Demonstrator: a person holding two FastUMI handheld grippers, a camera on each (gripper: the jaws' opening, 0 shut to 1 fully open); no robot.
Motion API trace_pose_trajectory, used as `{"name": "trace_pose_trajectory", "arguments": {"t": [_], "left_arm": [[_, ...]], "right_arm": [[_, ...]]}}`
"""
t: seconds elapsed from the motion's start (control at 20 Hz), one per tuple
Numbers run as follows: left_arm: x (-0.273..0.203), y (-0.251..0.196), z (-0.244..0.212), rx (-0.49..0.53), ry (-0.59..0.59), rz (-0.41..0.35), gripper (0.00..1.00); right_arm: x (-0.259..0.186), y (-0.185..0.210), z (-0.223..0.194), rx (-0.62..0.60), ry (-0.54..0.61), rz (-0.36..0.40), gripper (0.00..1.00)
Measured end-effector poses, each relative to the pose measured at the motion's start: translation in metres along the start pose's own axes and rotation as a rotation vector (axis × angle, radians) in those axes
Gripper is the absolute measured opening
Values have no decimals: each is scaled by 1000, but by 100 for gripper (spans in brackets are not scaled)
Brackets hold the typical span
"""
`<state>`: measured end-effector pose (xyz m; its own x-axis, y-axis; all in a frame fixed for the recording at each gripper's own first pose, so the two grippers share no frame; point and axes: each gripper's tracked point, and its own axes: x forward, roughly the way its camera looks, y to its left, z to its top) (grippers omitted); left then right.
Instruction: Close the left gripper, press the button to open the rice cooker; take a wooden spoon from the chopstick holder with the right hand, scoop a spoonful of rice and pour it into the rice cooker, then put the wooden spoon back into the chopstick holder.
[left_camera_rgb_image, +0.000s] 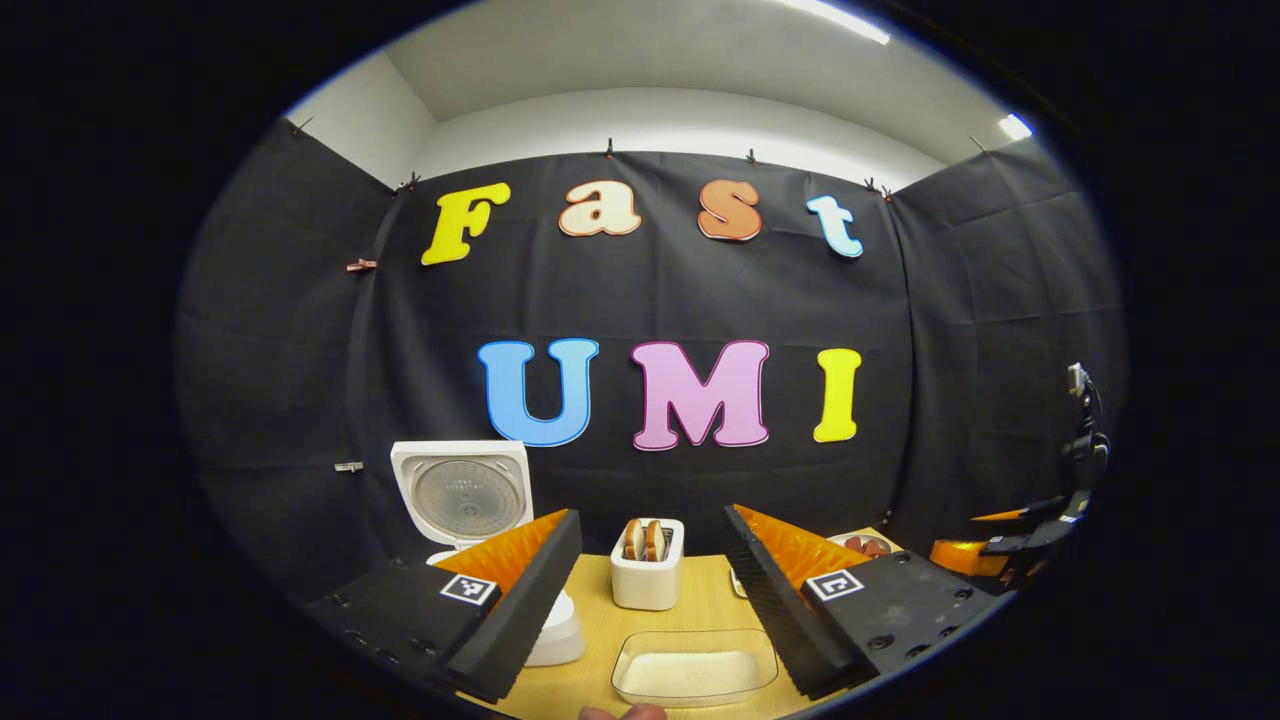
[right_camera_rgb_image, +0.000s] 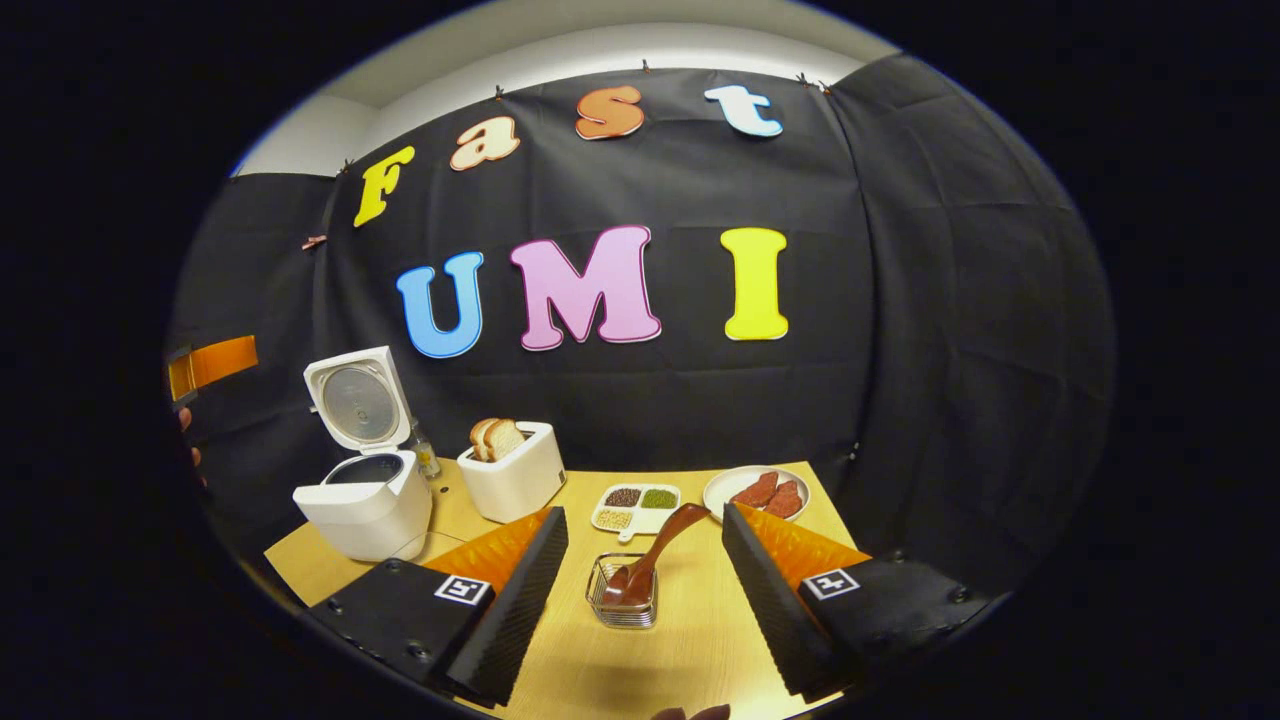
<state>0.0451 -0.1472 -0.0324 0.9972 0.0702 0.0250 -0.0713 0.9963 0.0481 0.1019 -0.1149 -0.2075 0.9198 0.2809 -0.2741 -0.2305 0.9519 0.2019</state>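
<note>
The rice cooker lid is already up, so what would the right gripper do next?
Probably move forward to the wooden spoon leaning in the wire holder. The right gripper is open and empty, with the holder between its fingers but farther off.

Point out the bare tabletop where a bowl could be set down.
Bare wood lies in front of the chopstick holder, between the right gripper fingers, and between rice cooker and toaster. The back is crowded: divided dish and meat plate sit close together.
</note>
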Motion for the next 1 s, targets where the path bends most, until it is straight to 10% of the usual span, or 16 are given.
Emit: {"name": "trace_pose_trajectory", "arguments": {"t": [0.4, 1.0], "left_arm": [[18, -13, -20, -10, 37, 13, 96], [30, 32, -50, 0, 95, 113, 97]], "right_arm": [[89, -20, -93, 40, 159, 27, 93], [173, -17, -146, 117, 225, 18, 37]]}}
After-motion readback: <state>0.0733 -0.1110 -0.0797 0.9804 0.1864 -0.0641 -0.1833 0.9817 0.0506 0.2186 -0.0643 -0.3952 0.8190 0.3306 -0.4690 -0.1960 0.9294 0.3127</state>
